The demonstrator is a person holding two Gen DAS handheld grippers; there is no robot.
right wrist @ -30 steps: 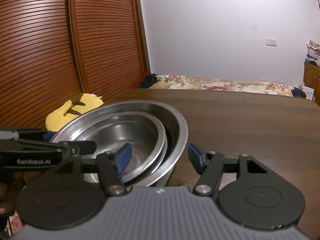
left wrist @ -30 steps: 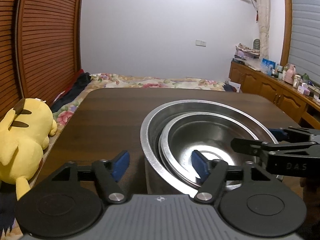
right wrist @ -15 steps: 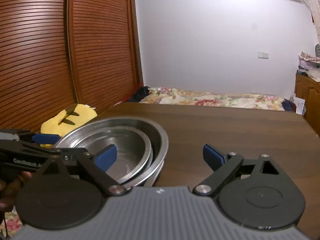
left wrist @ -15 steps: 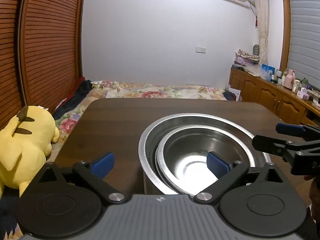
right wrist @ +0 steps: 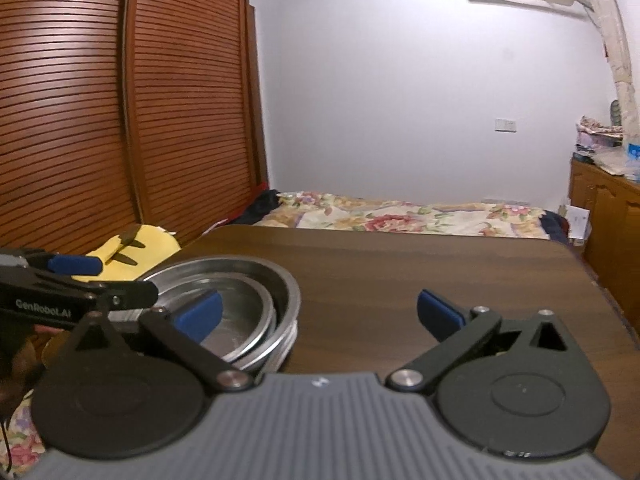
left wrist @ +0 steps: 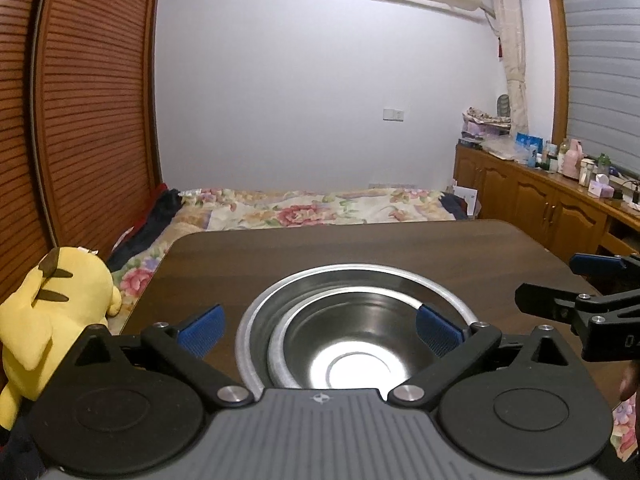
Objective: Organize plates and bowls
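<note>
Left tongs spread wide above nested steel bowls, right tongs wide, both empty

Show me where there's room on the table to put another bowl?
The bare table to the right of the nested metal bowls is free, as is the strip behind them toward the bed. The near left is crowded: bowls and both open grippers.

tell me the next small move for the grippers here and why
Probably ease both away and stop: the smaller steel bowl already sits nested inside the larger steel bowl on the table, and the left gripper and right gripper are both open, holding nothing. No other dishes show.
</note>
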